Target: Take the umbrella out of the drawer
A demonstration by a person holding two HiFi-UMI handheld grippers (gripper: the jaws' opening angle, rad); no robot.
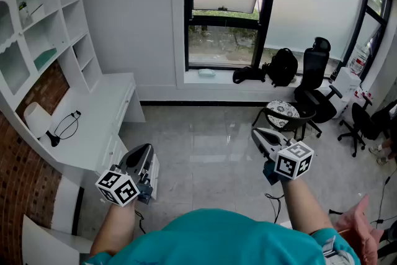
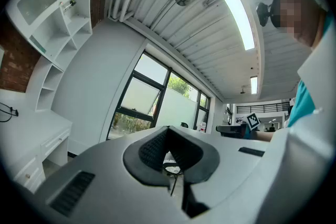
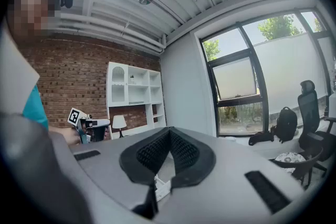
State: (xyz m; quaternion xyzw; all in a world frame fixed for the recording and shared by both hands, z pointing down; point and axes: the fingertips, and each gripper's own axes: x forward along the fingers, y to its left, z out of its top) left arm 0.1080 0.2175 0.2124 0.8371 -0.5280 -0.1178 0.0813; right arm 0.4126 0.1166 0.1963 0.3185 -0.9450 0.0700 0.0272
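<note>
No umbrella shows in any view. The white desk (image 1: 93, 110) stands at the left, with its drawer fronts (image 1: 128, 102) pushed in. My left gripper (image 1: 144, 149) is held over the floor just right of the desk's near end, jaws together and holding nothing. My right gripper (image 1: 256, 133) hangs over the tiled floor in the middle of the room, also shut and empty. In the left gripper view the left gripper (image 2: 168, 130) points at the window. In the right gripper view the right gripper (image 3: 169, 131) faces the wall between shelves and window.
A white shelf unit (image 1: 43, 28) rises over the desk, which carries a small white lamp (image 1: 36, 118) and a black cable (image 1: 66, 126). Under the window (image 1: 226, 9) lie a black backpack (image 1: 282, 66), office chairs (image 1: 313, 87) and a round stool (image 1: 283, 113).
</note>
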